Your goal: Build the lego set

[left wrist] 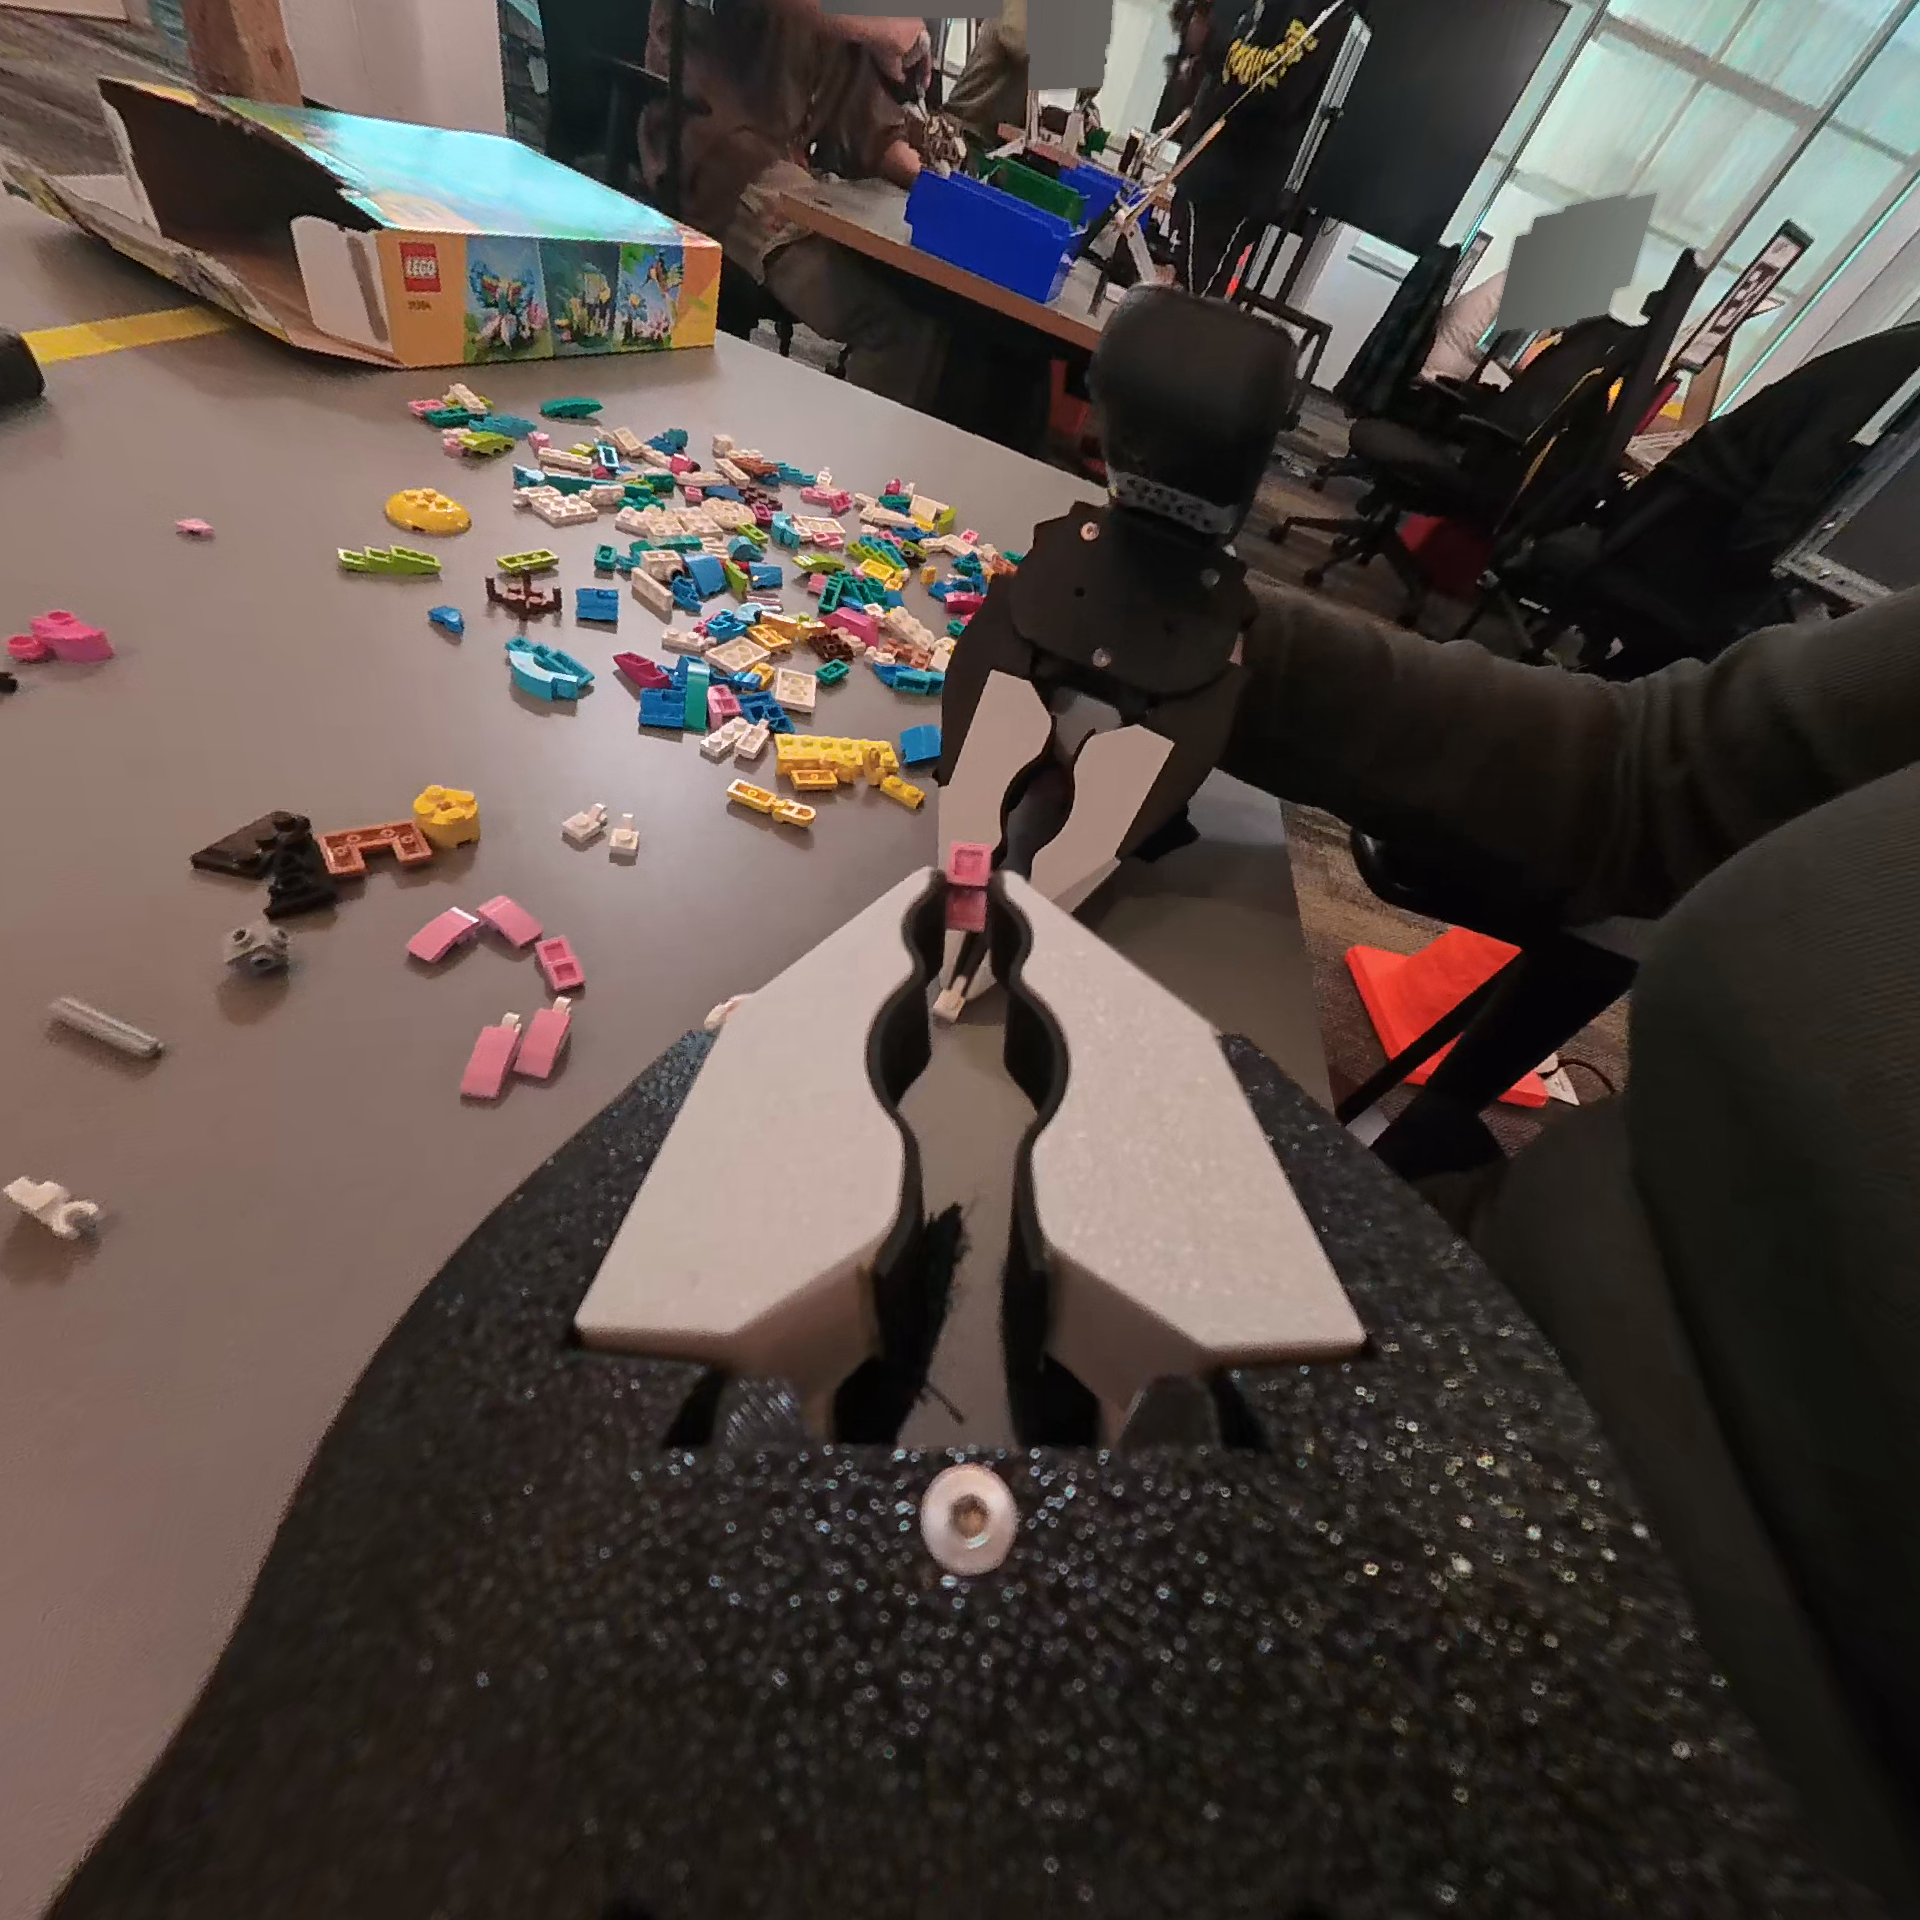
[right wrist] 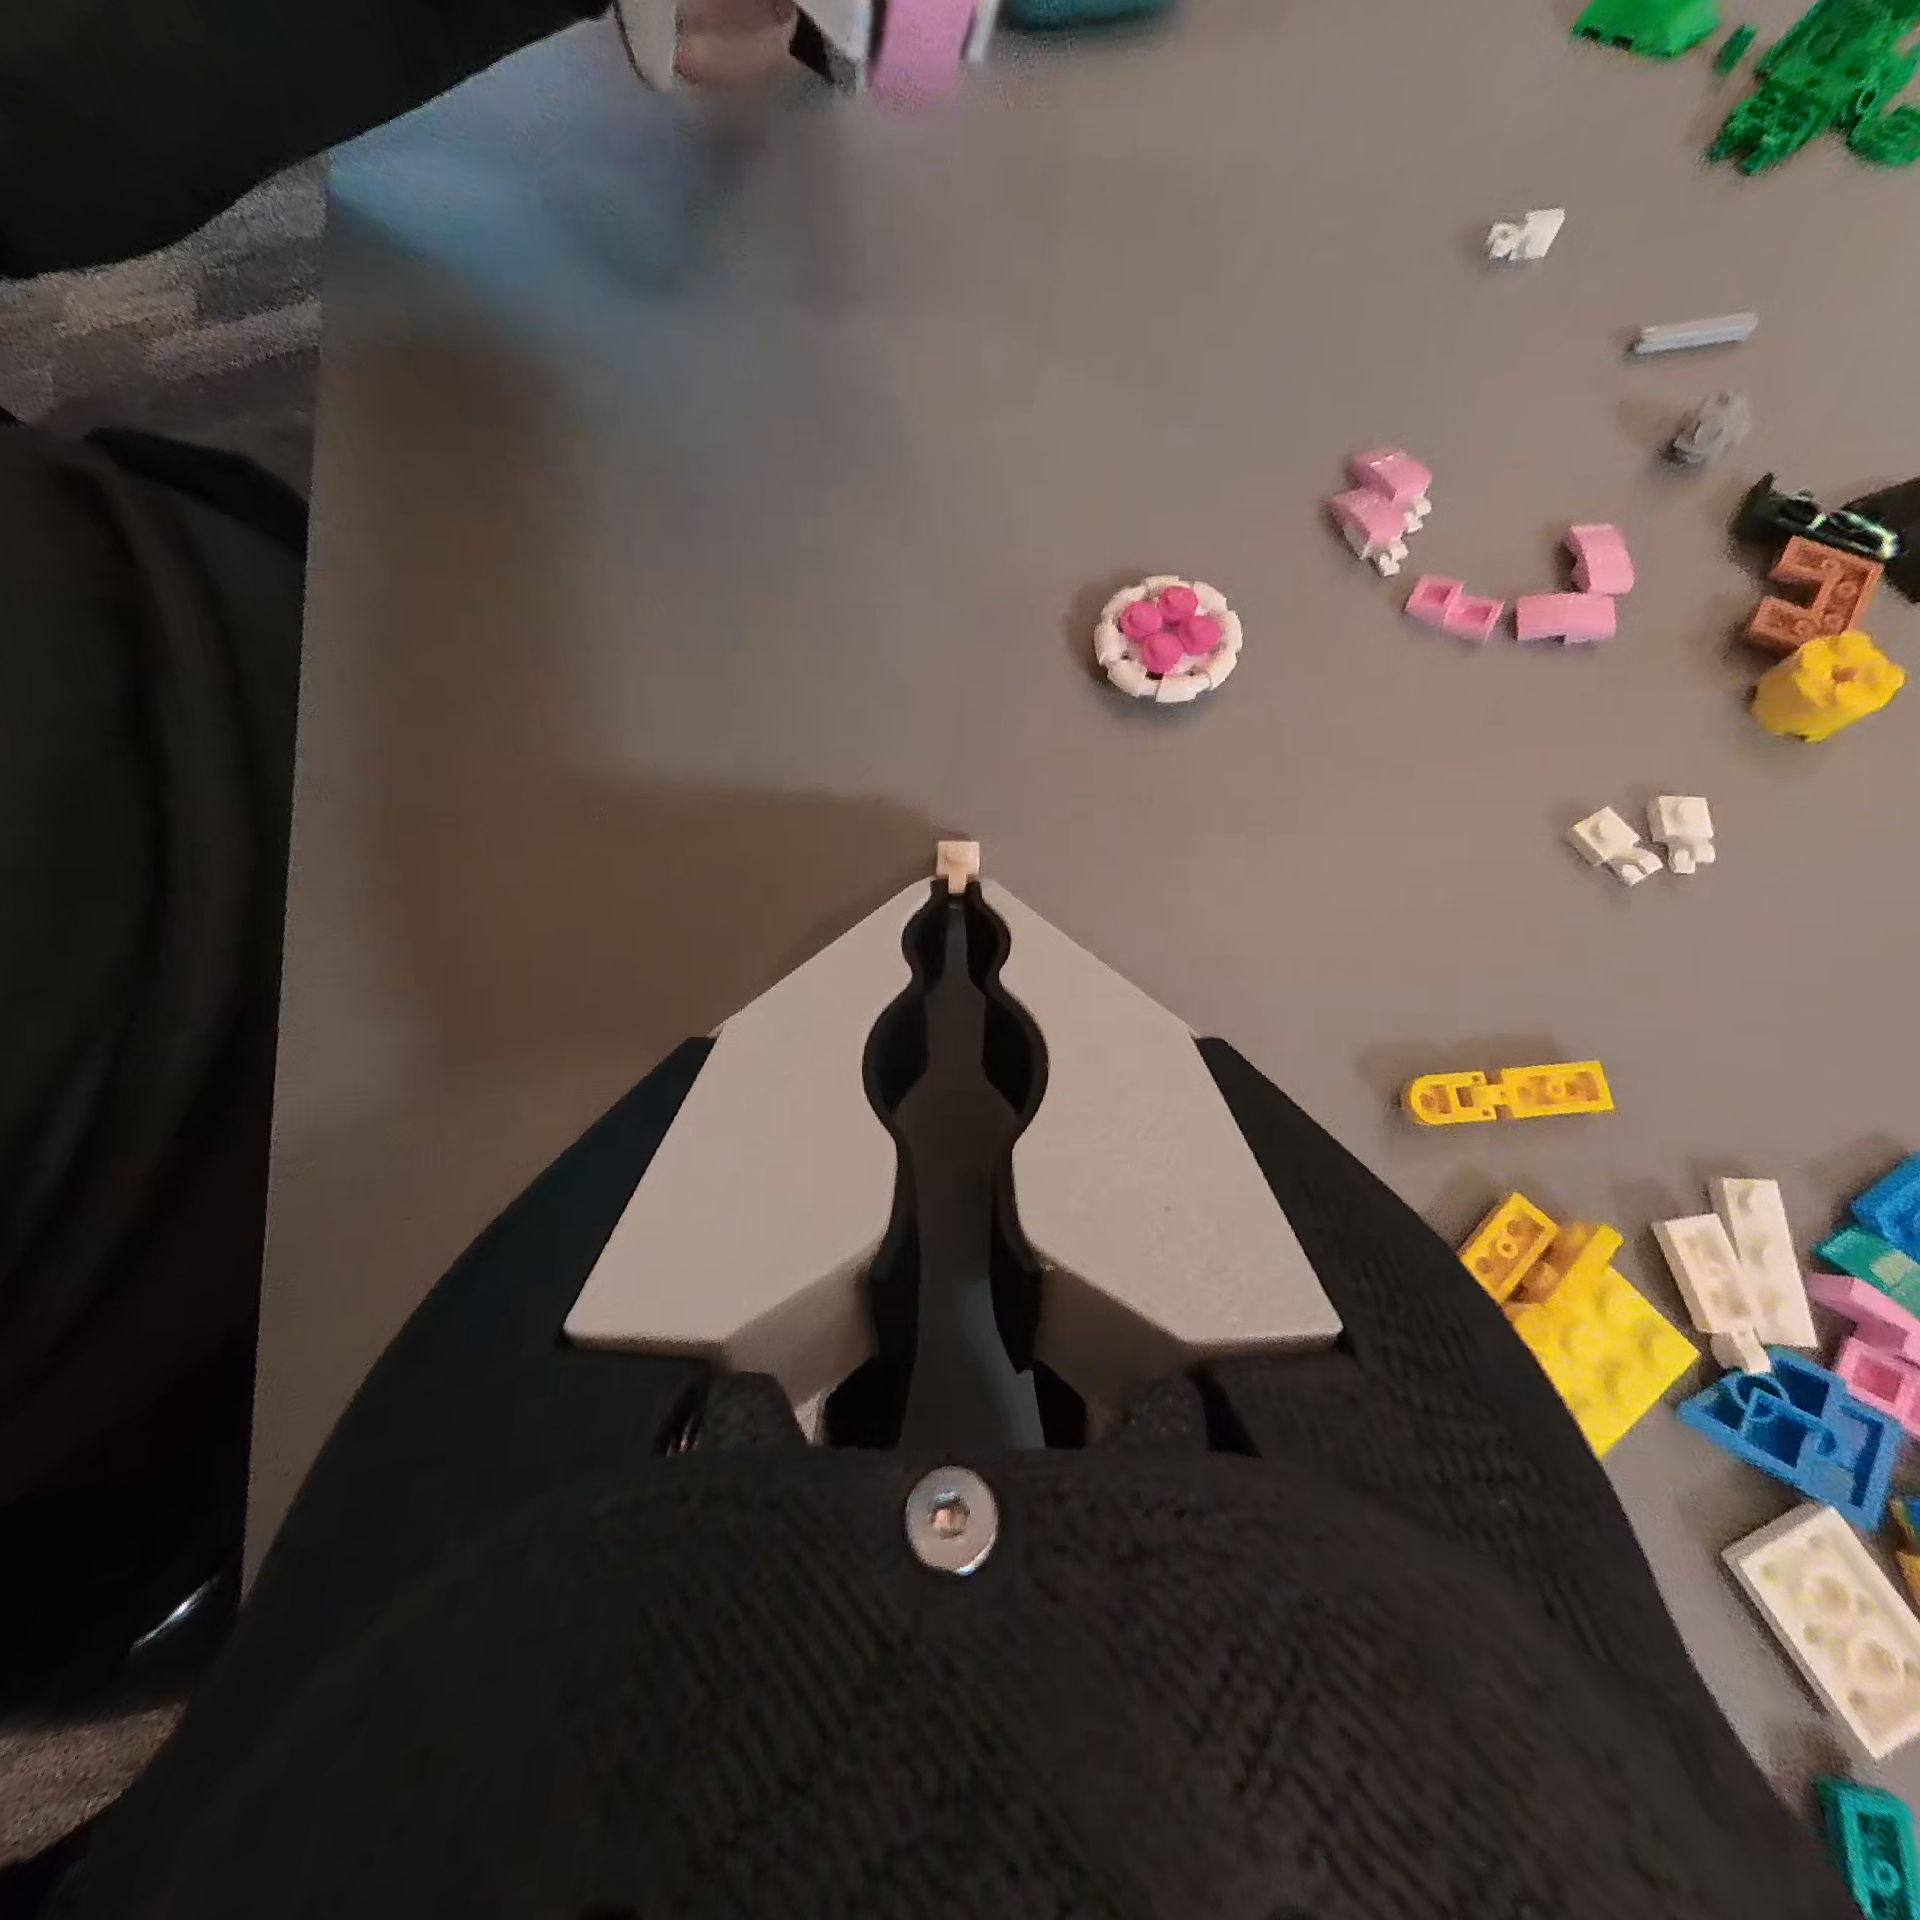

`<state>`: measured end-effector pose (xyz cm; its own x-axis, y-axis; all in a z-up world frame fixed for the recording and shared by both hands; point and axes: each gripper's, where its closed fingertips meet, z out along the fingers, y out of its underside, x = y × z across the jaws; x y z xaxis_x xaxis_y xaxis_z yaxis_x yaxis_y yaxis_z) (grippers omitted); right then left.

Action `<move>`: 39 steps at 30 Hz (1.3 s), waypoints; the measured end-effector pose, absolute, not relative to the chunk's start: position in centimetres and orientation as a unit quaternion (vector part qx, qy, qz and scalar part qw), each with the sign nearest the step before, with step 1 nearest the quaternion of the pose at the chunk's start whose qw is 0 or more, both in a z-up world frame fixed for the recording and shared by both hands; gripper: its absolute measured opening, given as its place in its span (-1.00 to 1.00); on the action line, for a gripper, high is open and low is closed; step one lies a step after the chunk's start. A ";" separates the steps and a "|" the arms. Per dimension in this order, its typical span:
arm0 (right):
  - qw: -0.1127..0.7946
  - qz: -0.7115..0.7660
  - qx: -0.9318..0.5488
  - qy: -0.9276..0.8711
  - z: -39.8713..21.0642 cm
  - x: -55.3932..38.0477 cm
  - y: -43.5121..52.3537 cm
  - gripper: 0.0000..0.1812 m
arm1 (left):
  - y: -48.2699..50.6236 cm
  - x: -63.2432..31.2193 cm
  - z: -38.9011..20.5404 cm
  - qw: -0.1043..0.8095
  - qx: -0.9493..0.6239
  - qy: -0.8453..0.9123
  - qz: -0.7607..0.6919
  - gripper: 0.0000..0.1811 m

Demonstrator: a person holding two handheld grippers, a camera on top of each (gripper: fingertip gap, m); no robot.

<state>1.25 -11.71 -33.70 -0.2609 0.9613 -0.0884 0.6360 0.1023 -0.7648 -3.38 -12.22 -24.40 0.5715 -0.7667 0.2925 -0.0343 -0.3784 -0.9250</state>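
Cardboard lego box point(left wrist: 436, 244), torn open at one flap, lies at the far left of the matte grey tabletop point(left wrist: 260, 1195). Right of it spreads a loose pile of bricks point(left wrist: 769, 603): glossy blue, white, yellow, teal and pink plates with round studs. Nearer sit a yellow dome point(left wrist: 427, 510), a brown notched plate point(left wrist: 374, 845) touching a yellow round brick point(left wrist: 447, 812), and smooth pink curved slopes point(left wrist: 473, 928).

The left gripper point(left wrist: 966, 883), grainy grey with wavy black inner pads, has its fingers narrowed onto a small pink brick point(left wrist: 966, 883), held just above the tabletop near its right edge. Just beyond, the right gripper point(left wrist: 1023, 883) points down toward it.

From the right wrist view, the right gripper point(right wrist: 957, 881) pinches a tiny cream clip piece point(right wrist: 957, 860) at its fingers' very tips, jaws almost together. Further right rests a round white ring with magenta studs point(right wrist: 1169, 641), then pink slopes, a yellow hinge plate point(right wrist: 1507, 1093) and white plates point(right wrist: 1735, 1273).
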 end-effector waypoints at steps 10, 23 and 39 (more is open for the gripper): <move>0.416 0.526 -0.441 -0.597 -21.0 -0.9 -13.2 -0.80 | -13.5 -0.9 -19.7 0.494 -0.633 0.204 -0.560 -0.95; 0.320 0.668 -0.472 -0.477 -17.5 -1.3 -14.1 -0.93 | -14.1 -0.4 -18.2 0.577 -0.584 0.229 -0.524 -0.95; 0.251 0.406 -0.549 -0.686 -26.4 -2.0 -12.7 -0.93 | -12.1 -4.4 -20.9 0.616 -0.682 0.234 -0.317 -0.51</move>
<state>-2.02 -12.72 -26.37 -0.2697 0.9576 -0.1010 0.5497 0.0670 -0.8327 -4.41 -12.11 -20.87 0.6893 -0.7101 0.1434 0.0711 -0.1306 -0.9889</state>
